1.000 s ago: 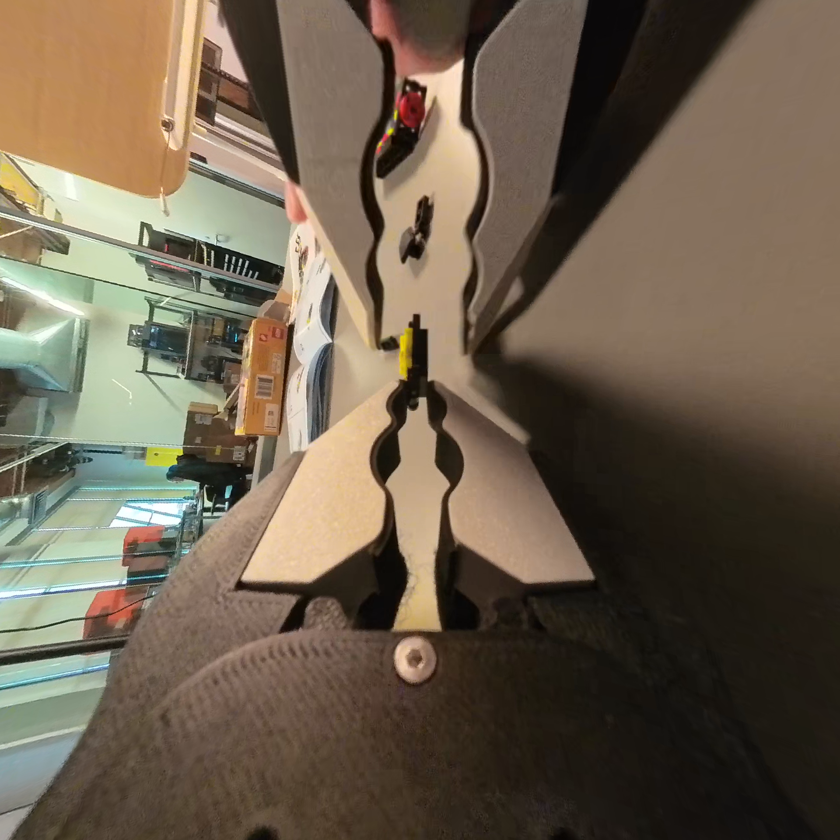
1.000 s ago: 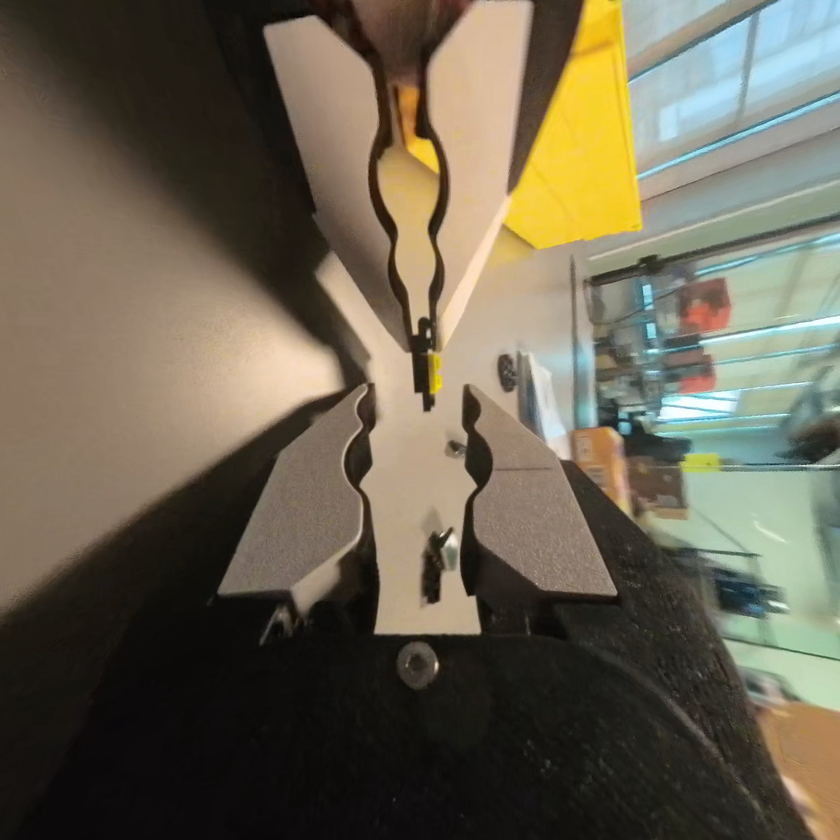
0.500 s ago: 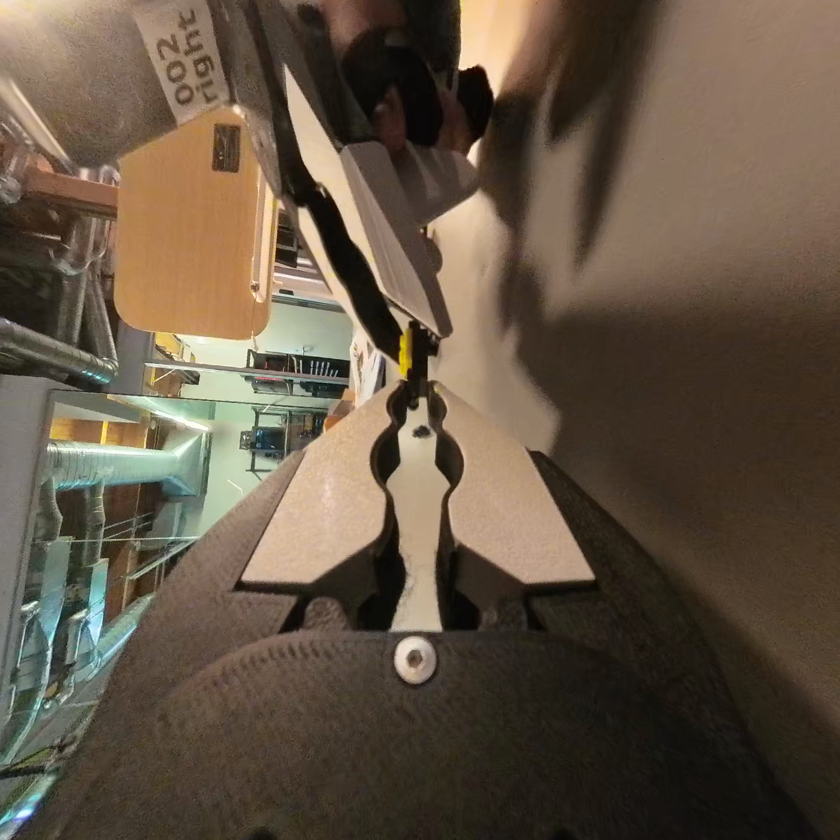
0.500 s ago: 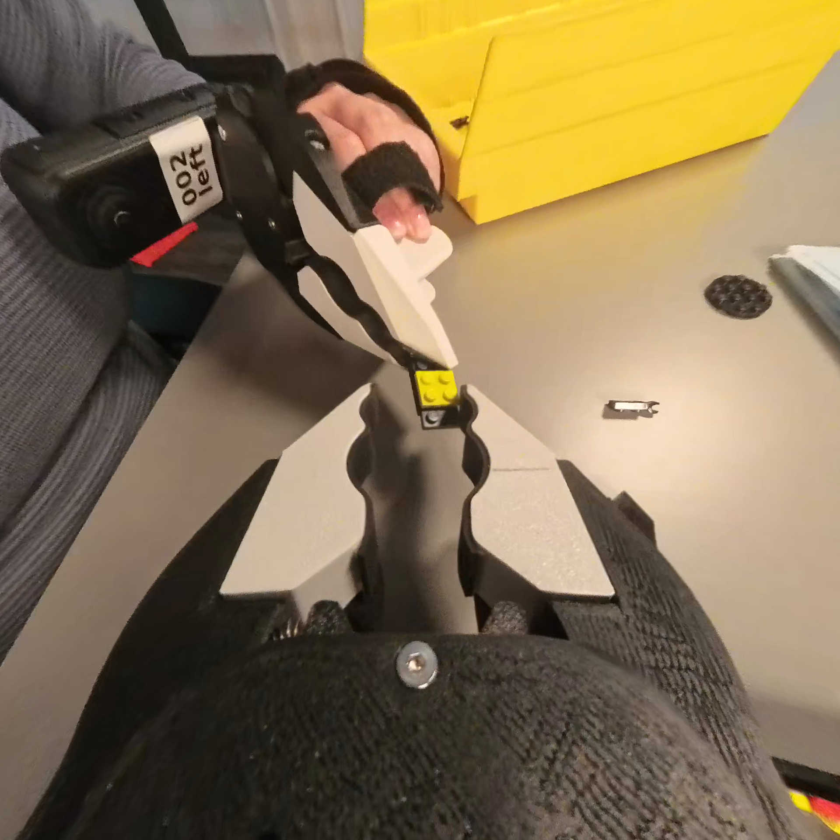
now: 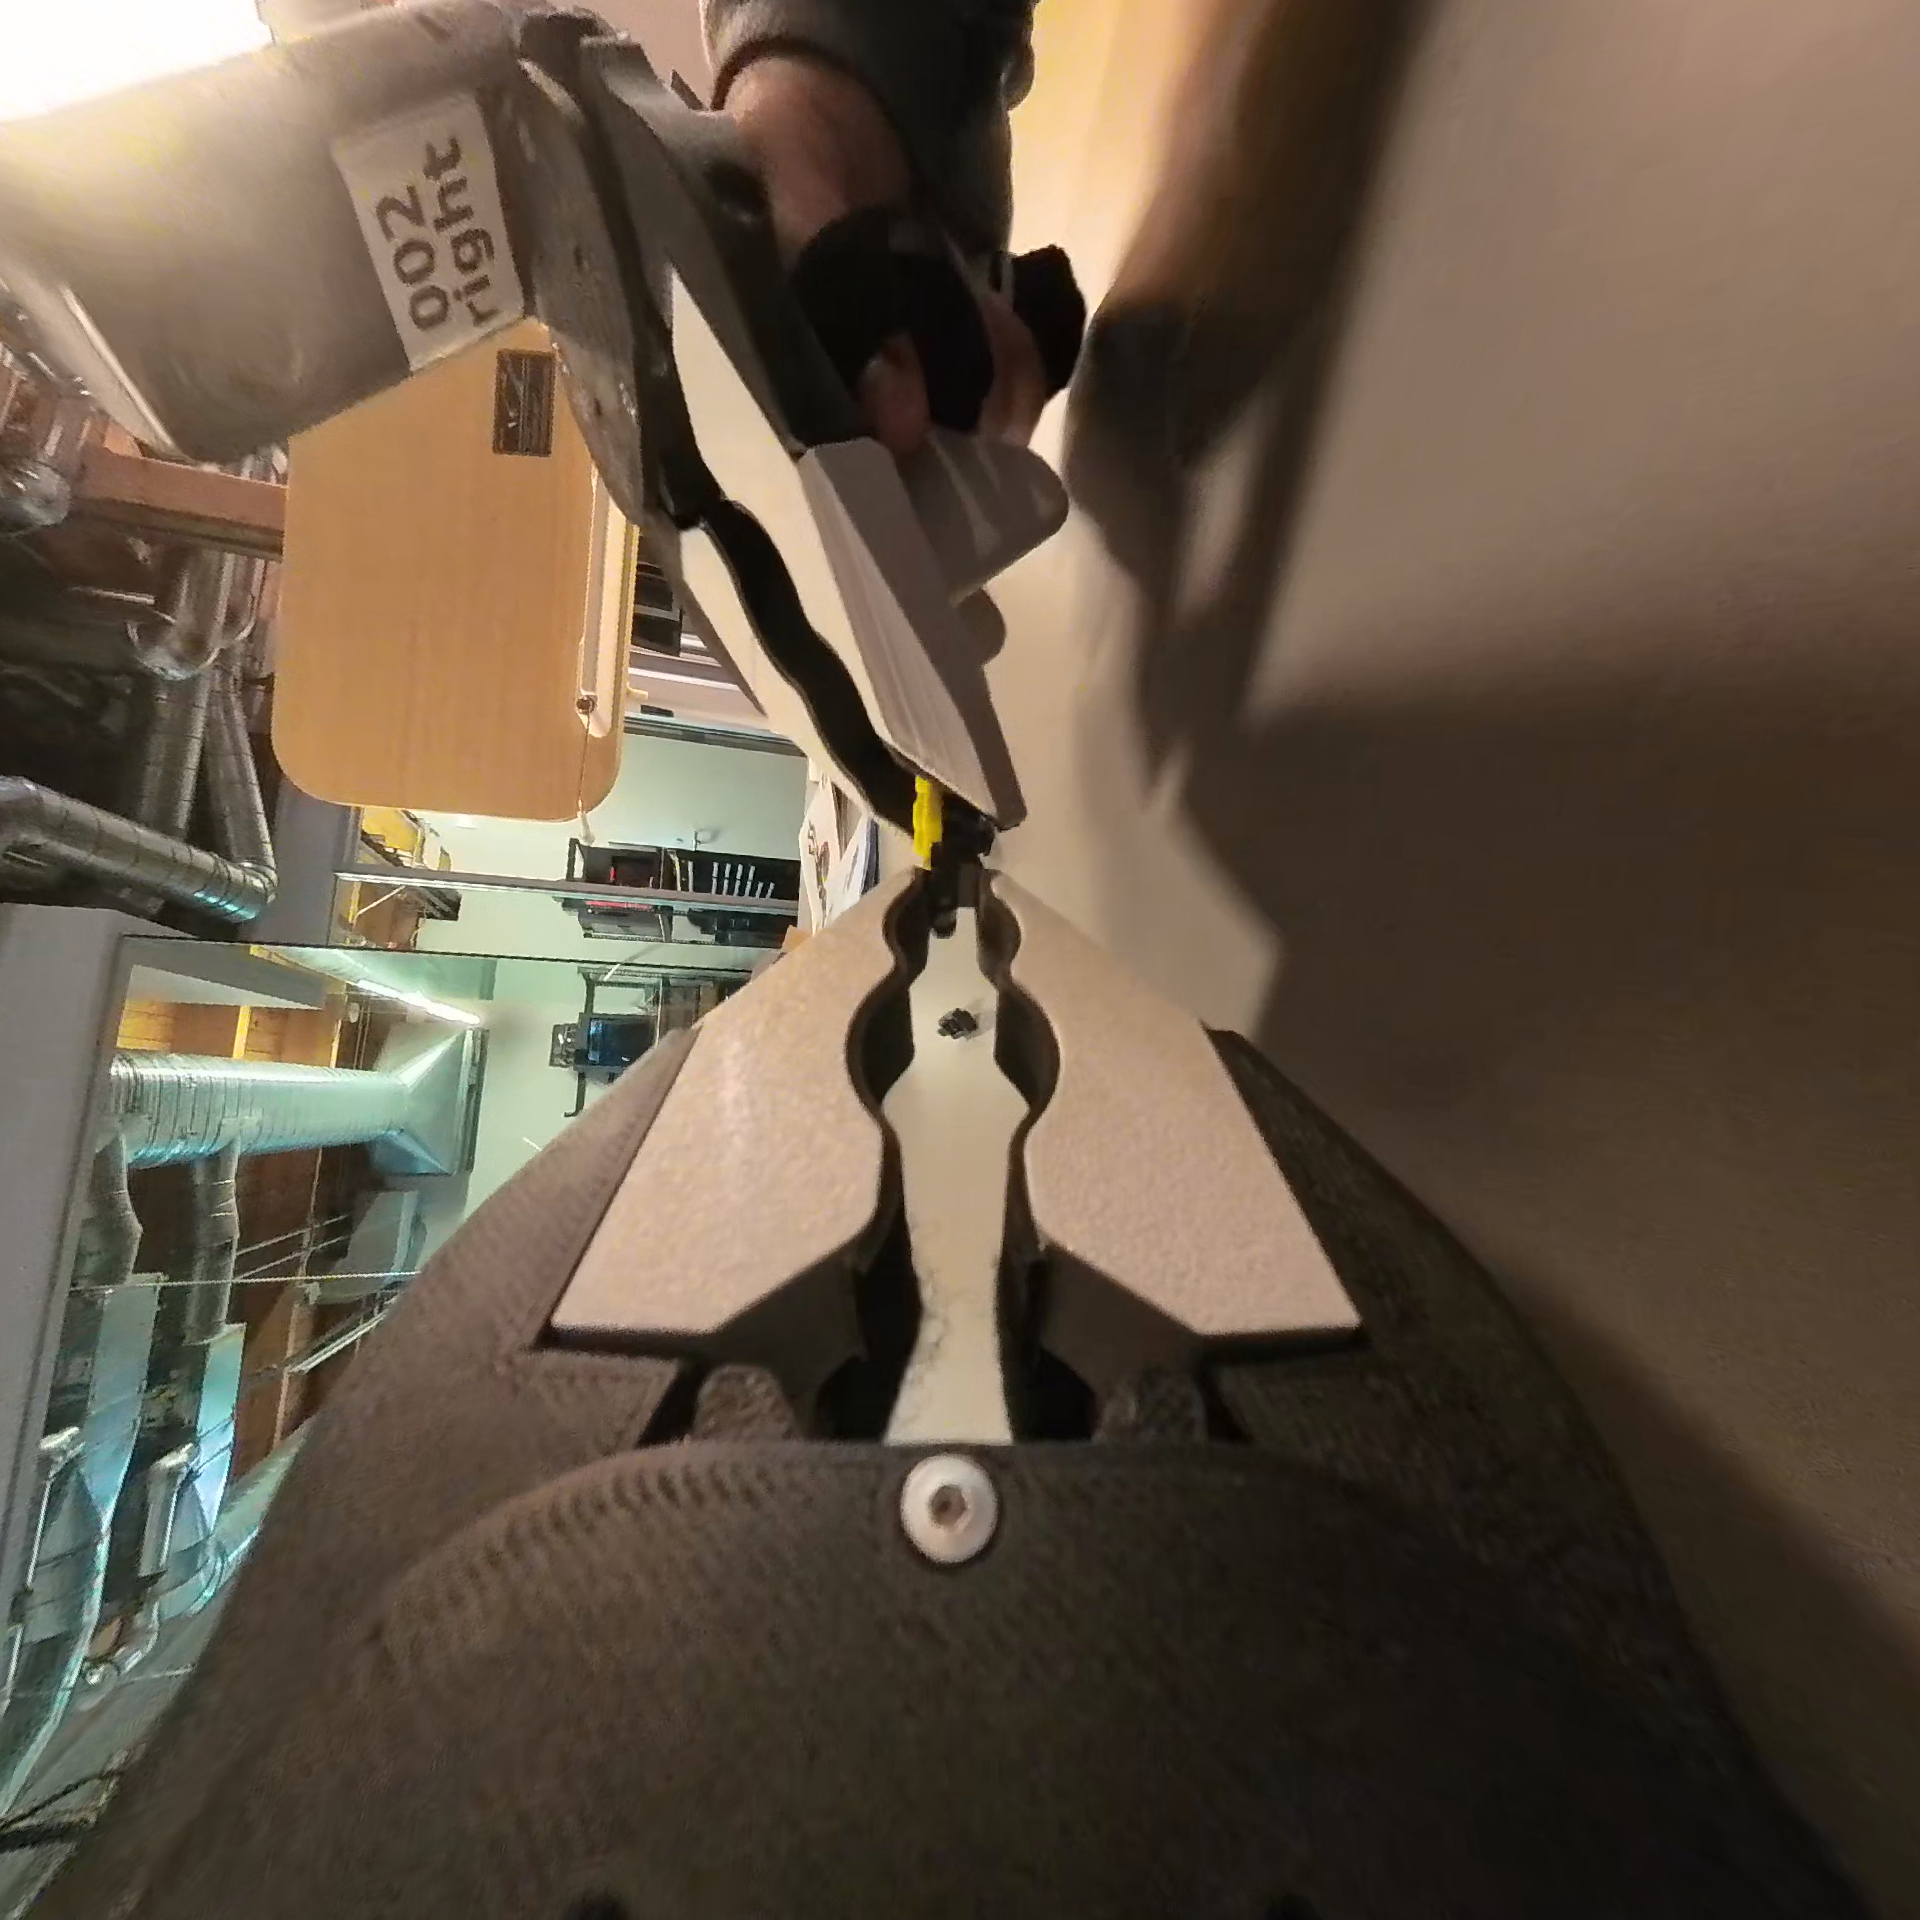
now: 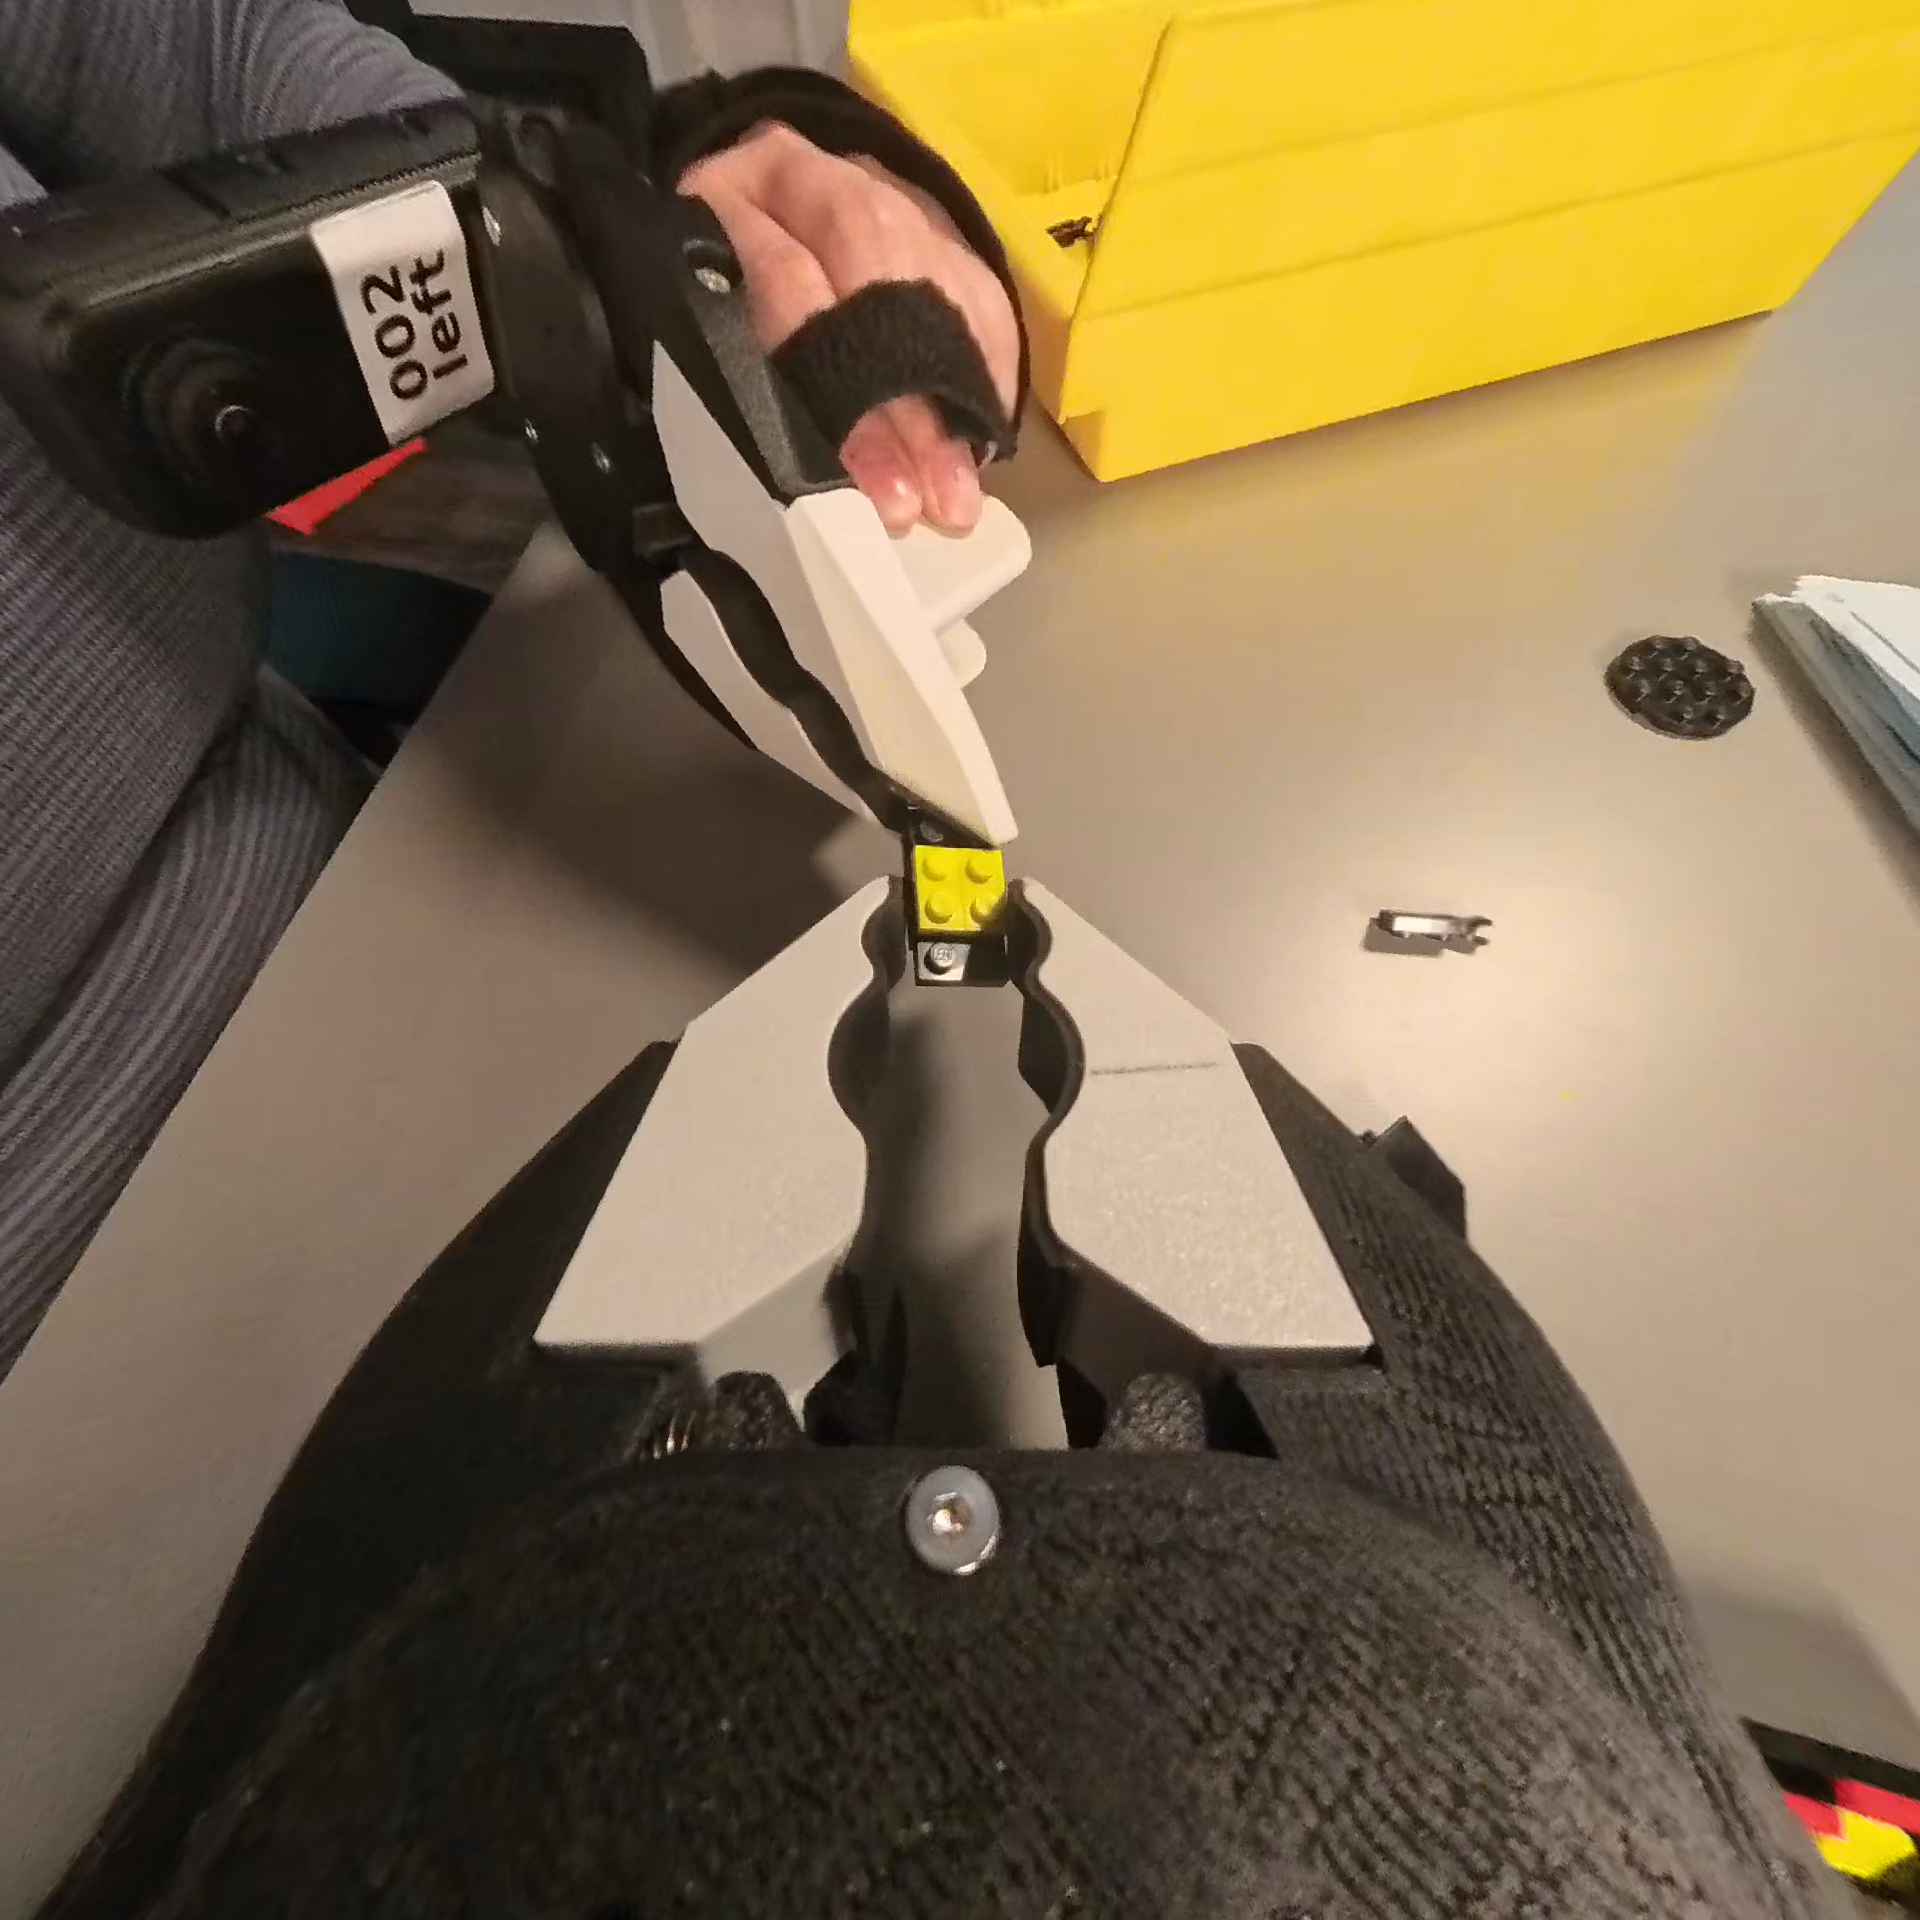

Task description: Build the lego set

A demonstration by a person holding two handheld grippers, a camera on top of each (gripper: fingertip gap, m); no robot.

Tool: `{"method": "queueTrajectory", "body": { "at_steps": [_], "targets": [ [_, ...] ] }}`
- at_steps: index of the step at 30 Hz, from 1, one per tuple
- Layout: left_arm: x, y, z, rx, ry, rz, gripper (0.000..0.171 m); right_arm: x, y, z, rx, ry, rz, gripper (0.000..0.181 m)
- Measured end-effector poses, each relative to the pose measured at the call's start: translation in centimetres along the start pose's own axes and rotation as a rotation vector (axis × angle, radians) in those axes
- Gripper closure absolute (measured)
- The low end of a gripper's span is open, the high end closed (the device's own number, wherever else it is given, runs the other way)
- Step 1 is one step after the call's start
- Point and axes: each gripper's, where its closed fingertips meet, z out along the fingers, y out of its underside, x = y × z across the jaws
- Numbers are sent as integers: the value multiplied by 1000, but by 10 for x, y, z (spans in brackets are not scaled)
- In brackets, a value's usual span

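Observation:
A small assembly, a yellow 2x2 plate (image 6: 958,883) on a black plate (image 6: 956,961), hangs in the air between both grippers, above the grey table (image 6: 1351,727). My left gripper (image 6: 935,826) comes in from the upper left and is shut on the far end of the black plate. My right gripper (image 6: 954,899) has its jaws closed against the two sides of the assembly. In the left wrist view, the assembly (image 5: 940,842) shows edge-on at my left gripper's tips (image 5: 951,888). There the right gripper (image 5: 977,805) meets it from above.
A yellow bin (image 6: 1455,208) stands at the back of the table. A black round piece (image 6: 1678,686), a small black clip piece (image 6: 1429,930) and a booklet (image 6: 1860,665) lie to the right. A person's grey sleeve (image 6: 125,675) is on the left. Left and right tips are no more than a few centimetres apart.
The right gripper has swung from head-on to an angle against the left one. Its jaws have narrowed around the yellow-and-black assembly. The left gripper has kept its hold.

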Motion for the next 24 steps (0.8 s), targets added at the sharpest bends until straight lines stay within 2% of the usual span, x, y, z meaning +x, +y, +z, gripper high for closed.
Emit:
{"method": "queueTrajectory", "body": {
  "at_steps": [3,6,10,12,14,16,18,21,22,24],
  "targets": [
    [2,4,3,-22,4,-19,161,9,6,-3,-45,78,-49,163],
    [1,17,6,-102,-6,-38,152,23,22,-11,-142,173,-98,165],
    [-8,30,6,-138,-23,-174,151,30,38,-15,-225,208,-111,164],
    [-12,37,6,-147,-25,-257,150,30,38,-14,-218,203,-100,157],
    [-15,37,5,-135,-31,-307,149,30,36,-19,-207,205,-103,141],
    [-17,37,4,-123,-40,-318,149,34,22,-31,-101,256,-141,136],
    [-18,36,4,-117,-49,-319,149,52,-4,-58,99,423,-214,137],
    [-25,31,6,-97,-77,-370,149,89,-34,-130,409,882,-344,150],
    [-28,29,7,-87,-85,-407,149,98,-34,-152,460,1022,-363,156],
    [-34,26,8,-77,-108,-471,147,116,-21,-175,454,1177,-305,156]
  ]
}}
